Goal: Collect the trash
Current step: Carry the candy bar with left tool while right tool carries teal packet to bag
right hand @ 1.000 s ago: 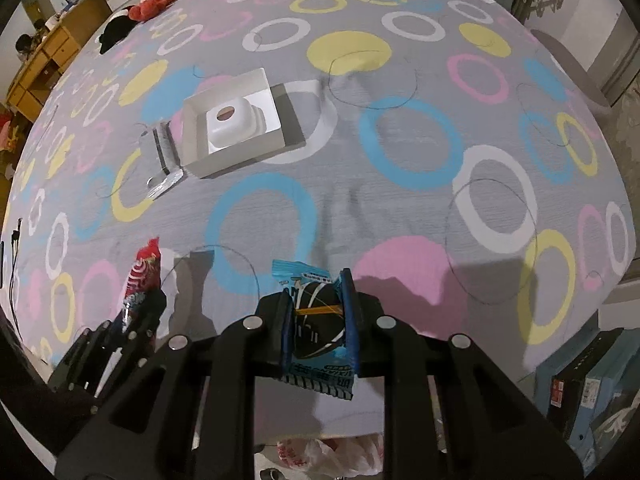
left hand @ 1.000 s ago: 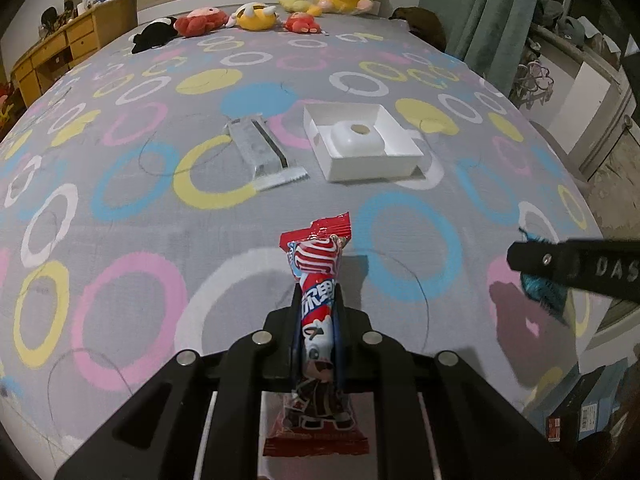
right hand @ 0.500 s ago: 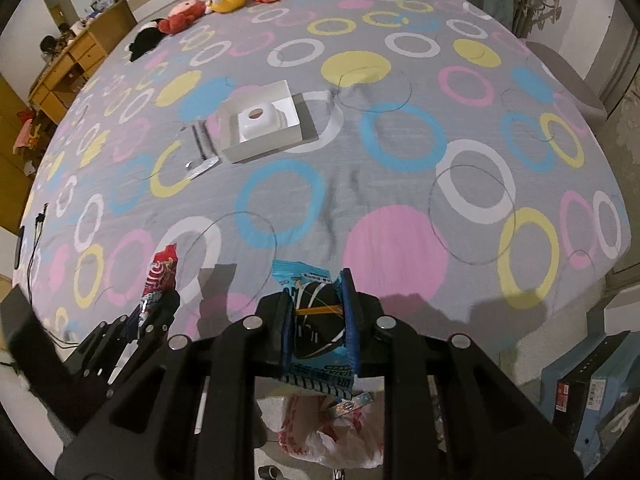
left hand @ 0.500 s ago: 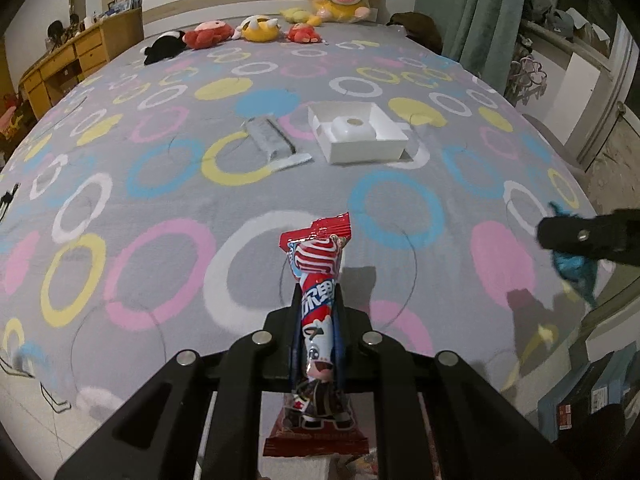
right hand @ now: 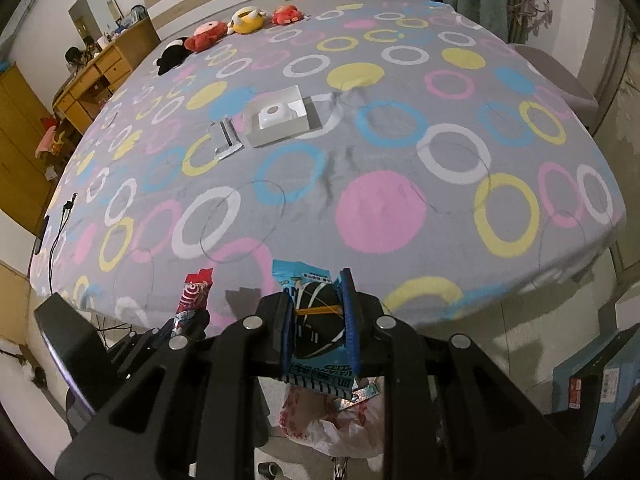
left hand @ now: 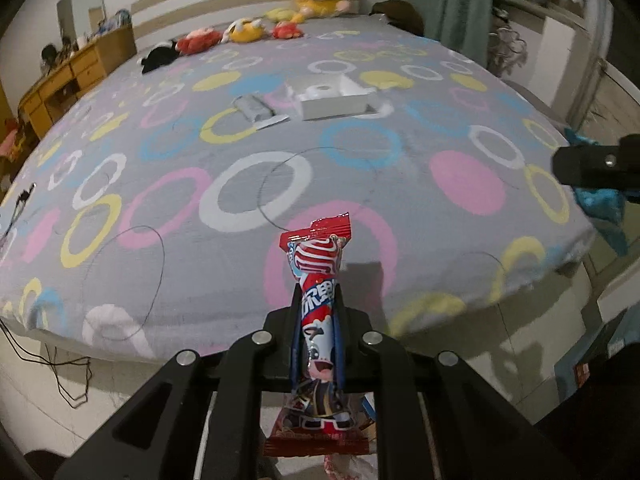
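Note:
My left gripper (left hand: pixel 317 300) is shut on a red and white snack wrapper (left hand: pixel 316 264) that stands up between its fingers. A blue and black snack wrapper (right hand: pixel 316 316) is clamped in my right gripper (right hand: pixel 317 312), which is shut on it. Both grippers hang at the foot edge of the bed, side by side. The right gripper (left hand: pixel 592 168) shows at the right edge of the left wrist view, and the left gripper (right hand: pixel 188 320) at the lower left of the right wrist view. A white and red plastic bag (right hand: pixel 332 424) lies on the floor below the right gripper.
On the ring-patterned grey bedspread (left hand: pixel 248 184) lie an open white box (left hand: pixel 336 100) and a silver wrapper (left hand: pixel 256 110). Plush toys (left hand: pixel 240 34) line the headboard. A wooden dresser (left hand: pixel 68 80) stands left, boxes (right hand: pixel 592 384) on the floor right, and cables (left hand: pixel 60 364) hang at the bed's left corner.
Both grippers have drawn back from over the bed to its foot edge, each still holding its wrapper. The floor and the plastic bag have come into view beneath them.

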{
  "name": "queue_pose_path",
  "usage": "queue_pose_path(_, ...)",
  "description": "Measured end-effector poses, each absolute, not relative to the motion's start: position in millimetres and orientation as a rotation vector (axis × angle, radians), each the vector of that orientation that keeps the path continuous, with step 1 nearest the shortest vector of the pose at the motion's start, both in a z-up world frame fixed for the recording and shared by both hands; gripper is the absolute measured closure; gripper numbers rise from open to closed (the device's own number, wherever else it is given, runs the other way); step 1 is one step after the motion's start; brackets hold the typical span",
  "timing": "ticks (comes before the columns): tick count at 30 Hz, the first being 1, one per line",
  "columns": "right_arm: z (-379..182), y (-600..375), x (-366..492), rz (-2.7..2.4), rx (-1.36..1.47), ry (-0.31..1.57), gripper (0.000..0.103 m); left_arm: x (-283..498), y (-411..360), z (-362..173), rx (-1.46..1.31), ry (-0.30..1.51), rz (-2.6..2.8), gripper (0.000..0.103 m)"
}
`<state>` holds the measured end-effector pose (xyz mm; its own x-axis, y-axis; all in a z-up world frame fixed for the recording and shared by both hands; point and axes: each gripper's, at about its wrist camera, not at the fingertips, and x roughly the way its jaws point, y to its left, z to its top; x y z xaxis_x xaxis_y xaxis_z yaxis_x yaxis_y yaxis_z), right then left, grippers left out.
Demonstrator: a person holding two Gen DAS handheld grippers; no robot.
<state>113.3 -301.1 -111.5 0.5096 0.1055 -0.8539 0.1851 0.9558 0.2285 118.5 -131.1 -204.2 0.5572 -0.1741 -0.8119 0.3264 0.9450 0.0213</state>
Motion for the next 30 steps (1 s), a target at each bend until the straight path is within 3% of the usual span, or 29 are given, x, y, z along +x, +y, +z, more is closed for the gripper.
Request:
queue_pose_path(15, -125.2, -316.0, 31.8, -0.091, 0.242, 0.971, 0.083, 55.1, -156.8, -215.7, 0.189, 0.989, -0.357, 0.09)
queue_pose_path(30, -198.1, -298.0, -0.6, -0.066, 0.174, 1.026, 0.083, 27.8, -154.9, -251.6, 0.233, 1.036, -0.341, 0.09)
